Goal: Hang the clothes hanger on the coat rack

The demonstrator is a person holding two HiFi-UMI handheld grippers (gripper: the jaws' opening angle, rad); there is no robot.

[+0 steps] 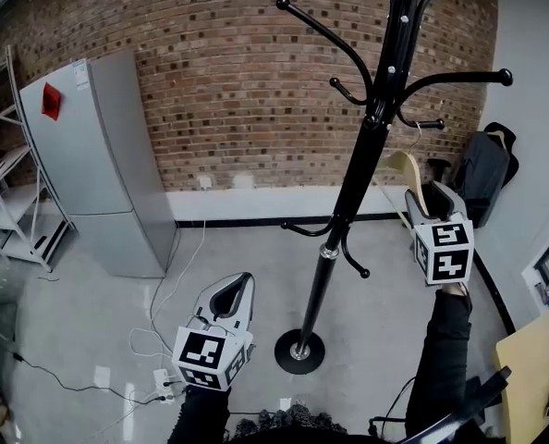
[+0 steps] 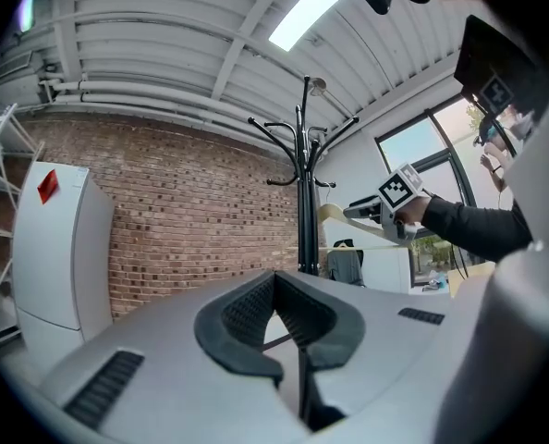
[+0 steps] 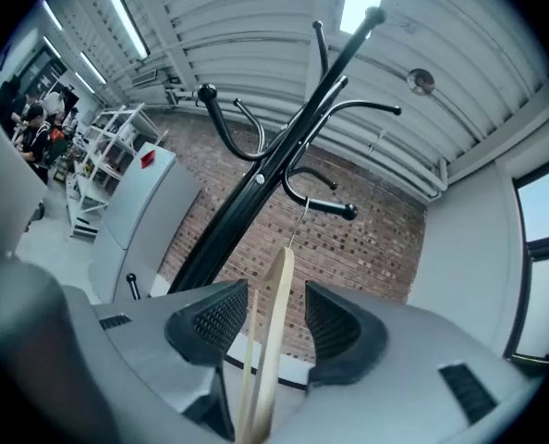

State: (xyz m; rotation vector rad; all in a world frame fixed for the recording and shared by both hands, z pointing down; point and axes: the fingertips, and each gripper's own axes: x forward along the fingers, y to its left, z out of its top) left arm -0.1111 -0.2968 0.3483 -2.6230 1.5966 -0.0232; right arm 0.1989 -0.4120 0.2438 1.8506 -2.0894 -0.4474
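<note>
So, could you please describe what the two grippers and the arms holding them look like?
The left gripper and right gripper both have smooth light-grey shells, dark ribbed fingers, and a white cube with black square markers at the back. Both arms wear black sleeves.

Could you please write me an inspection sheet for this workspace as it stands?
Surface: grey floor, glossy.
Job's things: black coat rack upright on its round base; wooden hanger hooked on one of its short arms.
Clutter: dark garment by the right wall; tan board at lower right.
Tongs: left tongs shut, empty; right tongs open, jaws either side of the hanger, not pressing it.
Cables: white power strip and leads on the floor, left of the rack.
Surroundings: brick wall, grey fridge, white shelving.
</note>
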